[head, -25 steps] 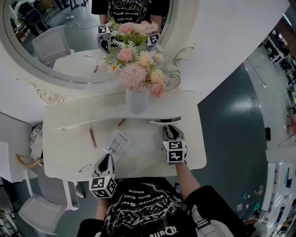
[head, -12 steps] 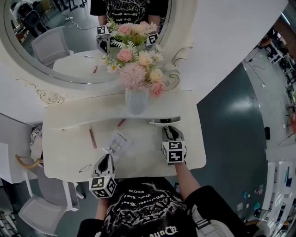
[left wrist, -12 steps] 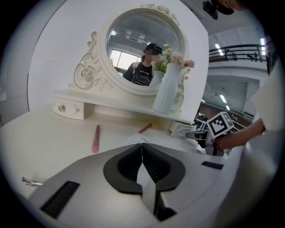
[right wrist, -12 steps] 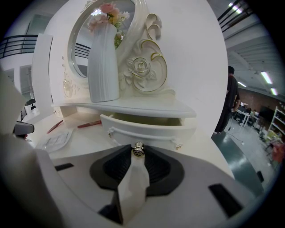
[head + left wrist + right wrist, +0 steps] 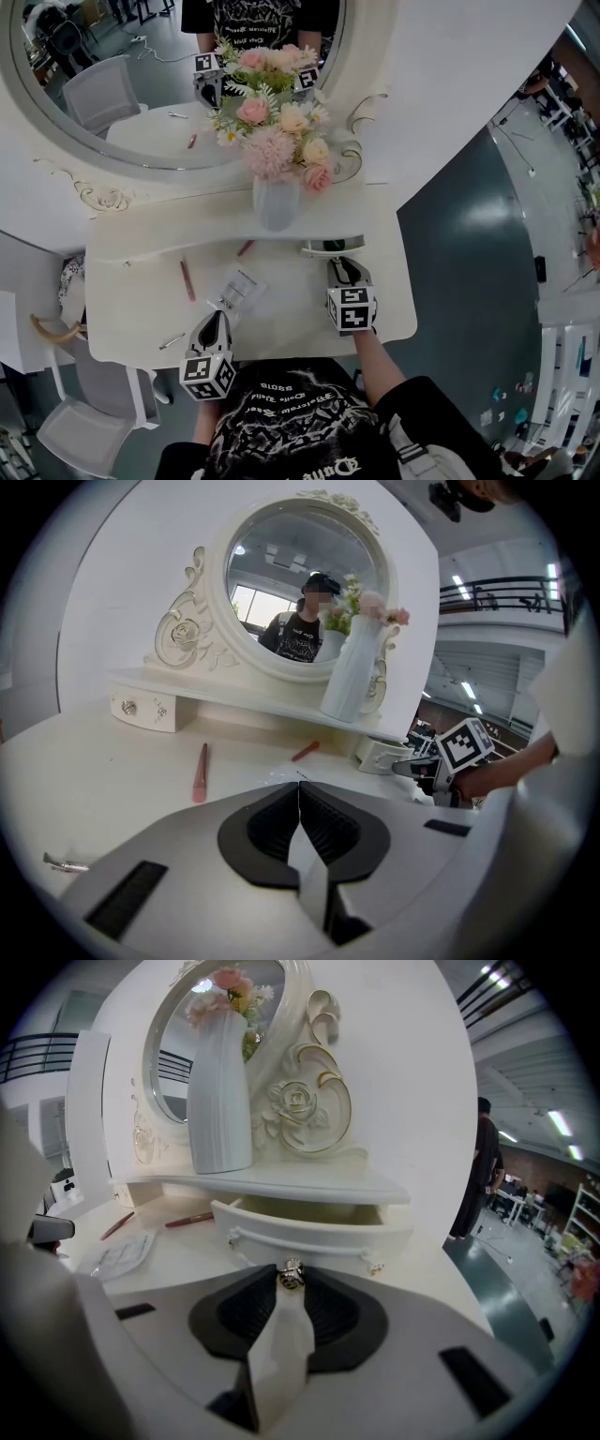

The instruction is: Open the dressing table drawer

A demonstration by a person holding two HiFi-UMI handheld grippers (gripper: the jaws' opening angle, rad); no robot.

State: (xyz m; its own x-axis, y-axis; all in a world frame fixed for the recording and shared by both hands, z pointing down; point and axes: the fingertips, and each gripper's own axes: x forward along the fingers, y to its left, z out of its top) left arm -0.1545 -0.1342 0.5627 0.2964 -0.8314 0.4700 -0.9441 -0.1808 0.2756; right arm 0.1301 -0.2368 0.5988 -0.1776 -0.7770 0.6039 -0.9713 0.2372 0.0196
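Under the right end of the shelf (image 5: 169, 230), the drawer (image 5: 309, 1227) is seen pulled partly out, its hollow inside exposed beneath the shelf edge. Its small metal knob (image 5: 292, 1277) is clamped between the jaws of the right claw (image 5: 343, 269), which is held low over the white bench (image 5: 300, 314) and pointed at the drawer front. The left claw (image 5: 299, 787) is held with its jaws pressed together and nothing between them, near the front edge of the bench and well apart from the drawer. Ahead of it a clear packet (image 5: 239, 286) is laid flat, with a pink pen (image 5: 187, 278) to its left and a shorter red stick (image 5: 246, 248) nearer the shelf. A white vase (image 5: 278, 204) of pink and cream flowers (image 5: 277, 122) is stood upright on the shelf before the round mirror (image 5: 112, 103). A small metal piece (image 5: 172, 340) is seen near the front left edge.
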